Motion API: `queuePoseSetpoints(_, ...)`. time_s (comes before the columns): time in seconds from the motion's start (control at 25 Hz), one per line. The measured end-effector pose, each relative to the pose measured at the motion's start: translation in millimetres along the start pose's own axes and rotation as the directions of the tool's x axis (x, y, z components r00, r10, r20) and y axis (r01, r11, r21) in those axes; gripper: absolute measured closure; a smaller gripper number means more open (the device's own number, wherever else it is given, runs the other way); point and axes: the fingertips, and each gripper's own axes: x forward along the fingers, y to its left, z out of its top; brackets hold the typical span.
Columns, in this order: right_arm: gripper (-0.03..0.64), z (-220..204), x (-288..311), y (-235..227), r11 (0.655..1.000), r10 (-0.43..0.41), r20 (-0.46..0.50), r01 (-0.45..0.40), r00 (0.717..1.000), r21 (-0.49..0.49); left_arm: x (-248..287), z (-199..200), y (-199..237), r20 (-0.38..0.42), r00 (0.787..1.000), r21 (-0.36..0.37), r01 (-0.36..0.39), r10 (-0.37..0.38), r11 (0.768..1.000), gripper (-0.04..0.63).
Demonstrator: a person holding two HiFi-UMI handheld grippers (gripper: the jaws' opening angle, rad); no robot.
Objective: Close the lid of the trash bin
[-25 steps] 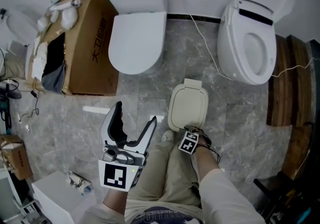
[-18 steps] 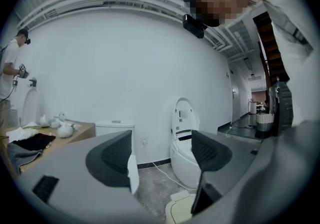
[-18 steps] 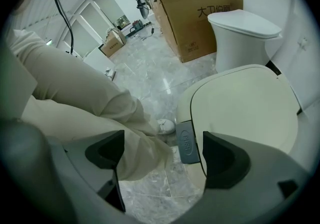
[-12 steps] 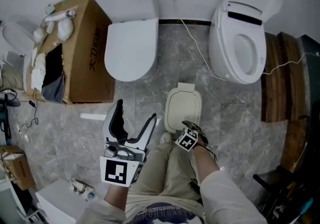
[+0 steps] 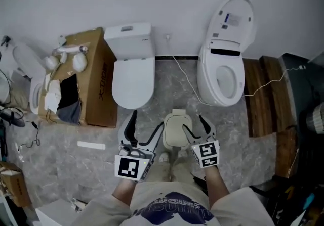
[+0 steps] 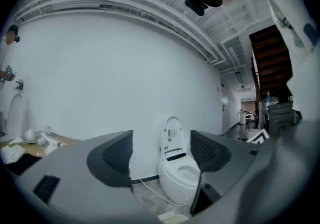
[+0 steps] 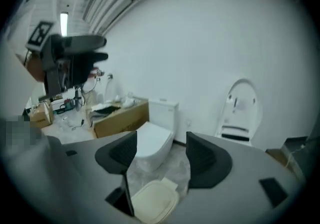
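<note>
The bin (image 5: 177,131) stands on the marble floor (image 5: 172,91) just in front of the person's knees, between the two tongs and nearer than either toilet. Its cream lid (image 5: 177,130) lies flat across the top, so the closing looks done.

The left tongs (image 5: 148,120) are held level beside the bin with the jaws spread. Nothing is between them but a far-off view of the open toilet (image 5: 223,76).

The right tongs (image 5: 193,123) tilt down over the bin's other side. Their jaws have just been closing, yet they stand apart with nothing between them. The right gripper view shows the lid below and clear of both pads, not touched.

Both tools seem to be carried up and away from the bin, probably because no push is needed now. The shut toilet (image 5: 132,81) and the box (image 5: 96,86) sit well apart, out of the way.
</note>
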Motion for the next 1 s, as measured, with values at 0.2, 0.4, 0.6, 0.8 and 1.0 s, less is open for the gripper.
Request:
queuePoseSetpoints(0.2,0.448,137.5,-108.2,-5.6,0.985,-0.123,0.351,0.158,0.928,-0.073,-24.4,45.8,-19.6,0.063,0.998,-0.016,-0.017,0.018,1.000,0.340)
queuePoseSetpoints(0.4,0.608,179.7,-155.3,0.8,0.975,-0.155,0.490,0.214,0.858,-0.066,-35.5,58.8,-37.1,0.124,0.988,0.004,-0.088,0.087,0.996,0.597)
queuePoseSetpoints(0.6,0.609,194.4,-164.5,-4.8,0.967,-0.204,0.534,0.253,0.821,-0.019,-21.3,67.4,-53.6,0.142,0.988,-0.004,-0.064,0.063,0.998,0.598)
queuePoseSetpoints(0.8,0.609,199.0,-171.6,-9.0,0.969,-0.196,0.561,0.247,0.804,-0.016,-20.8,74.0,-59.5,0.148,0.987,0.009,-0.059,0.057,0.998,0.598)
queuePoseSetpoints(1.0,0.609,196.4,-174.2,-15.3,0.969,-0.185,0.552,0.246,0.813,-0.037,-20.5,75.4,-57.2,0.146,0.987,0.010,-0.069,0.067,0.998,0.598)
